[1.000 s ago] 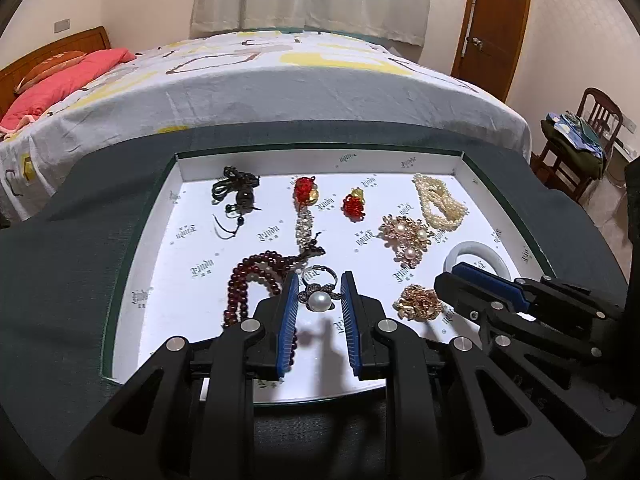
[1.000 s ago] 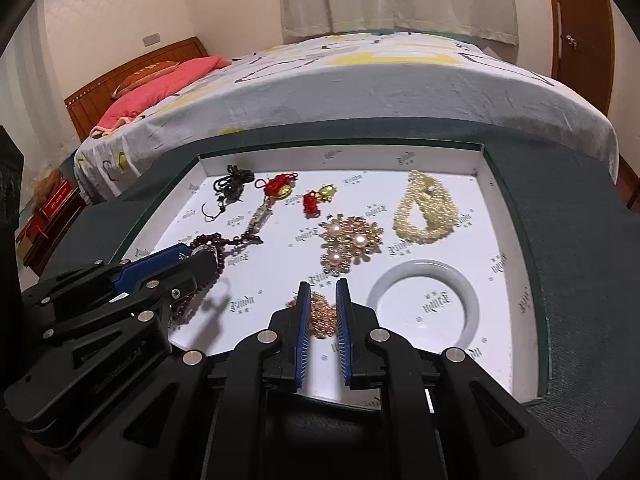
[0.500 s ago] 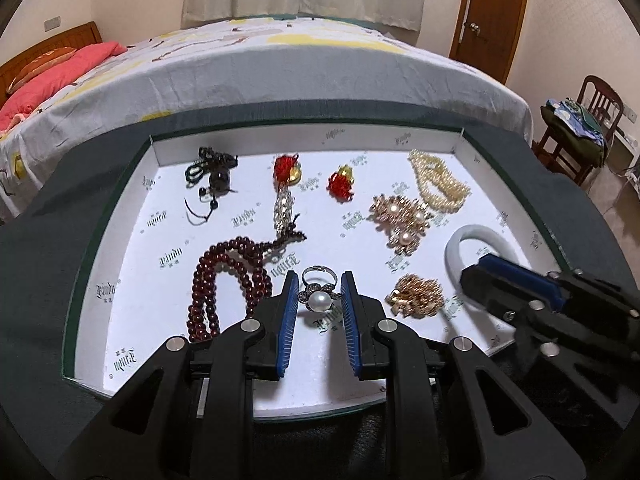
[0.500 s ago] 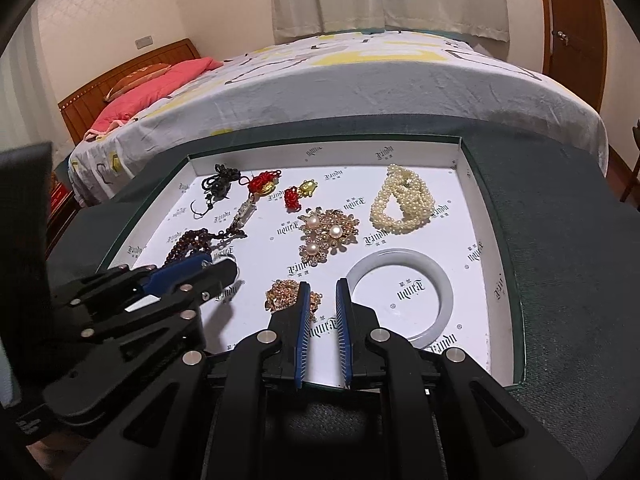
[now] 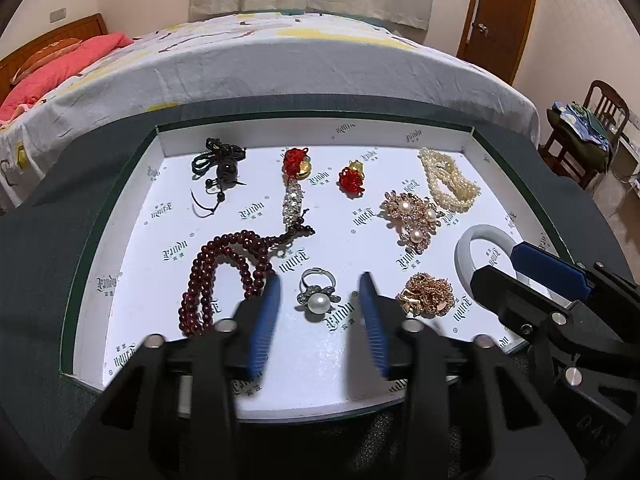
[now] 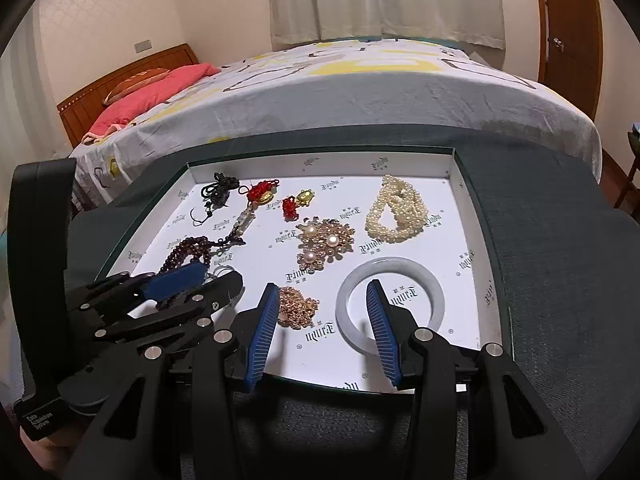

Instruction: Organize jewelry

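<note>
Bedroom surface: both claws, left claw (image 5: pixel 320 312) and right claw (image 6: pixel 322 316), have just been opening, empty; light, slippery pearl ring (image 5: pixel 317 295) needs gripping across its band.

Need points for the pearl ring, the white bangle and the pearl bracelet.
pearl ring (image 5: pixel 319 303), left wrist view, on the pearl itself.
white bangle (image 6: pixel 390 267), right wrist view, on the far arc of the band.
pearl bracelet (image 6: pixel 416 222), right wrist view, on the right-hand strands.
</note>
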